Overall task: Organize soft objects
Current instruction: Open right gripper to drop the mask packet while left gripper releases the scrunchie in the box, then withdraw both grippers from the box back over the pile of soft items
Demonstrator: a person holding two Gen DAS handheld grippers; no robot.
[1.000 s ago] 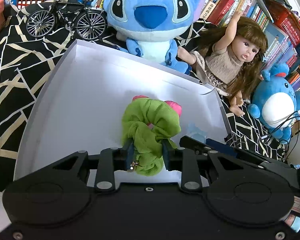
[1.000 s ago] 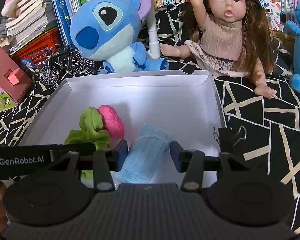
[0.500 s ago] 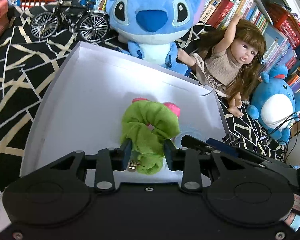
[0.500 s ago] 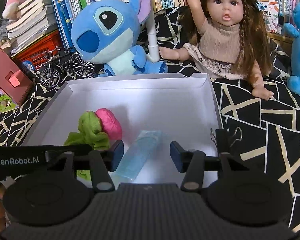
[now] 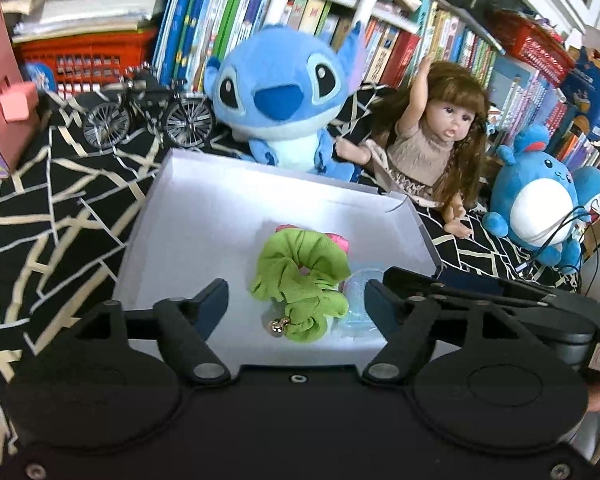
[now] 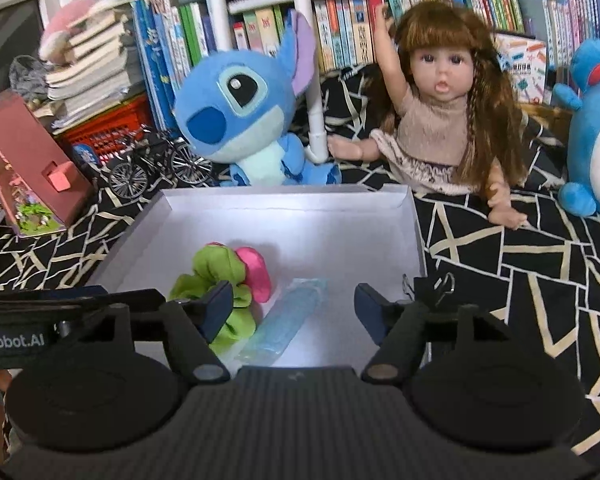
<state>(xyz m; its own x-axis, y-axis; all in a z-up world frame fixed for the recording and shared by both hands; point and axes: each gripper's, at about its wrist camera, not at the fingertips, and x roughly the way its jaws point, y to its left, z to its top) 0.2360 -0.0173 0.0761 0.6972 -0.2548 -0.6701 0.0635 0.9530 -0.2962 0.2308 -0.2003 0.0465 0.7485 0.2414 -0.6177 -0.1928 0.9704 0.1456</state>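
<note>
A white shallow box (image 5: 204, 216) (image 6: 340, 216) lies on the patterned cloth. In it lie a green scrunchie (image 5: 300, 280) (image 6: 216, 272) with a small bell, a pink scrunchie (image 5: 338, 242) (image 6: 256, 272) behind it, and a folded light-blue face mask (image 6: 288, 324) (image 5: 360, 296). My left gripper (image 5: 296, 308) is open, its jaws wide on either side of the green scrunchie and not touching it. My right gripper (image 6: 294, 308) is open above the mask, holding nothing.
Behind the box sit a blue Stitch plush (image 5: 284, 96) (image 6: 244, 120), a doll (image 5: 440, 136) (image 6: 444, 108), a round blue plush (image 5: 536, 200), a model bicycle (image 5: 148, 112) and a pink toy house (image 6: 24, 168). Bookshelves fill the back. A binder clip (image 6: 436, 284) lies right of the box.
My left gripper opened and let the green scrunchie drop into the box, then drew back. My right gripper opened wider, let go of the mask and pulled back and up.
</note>
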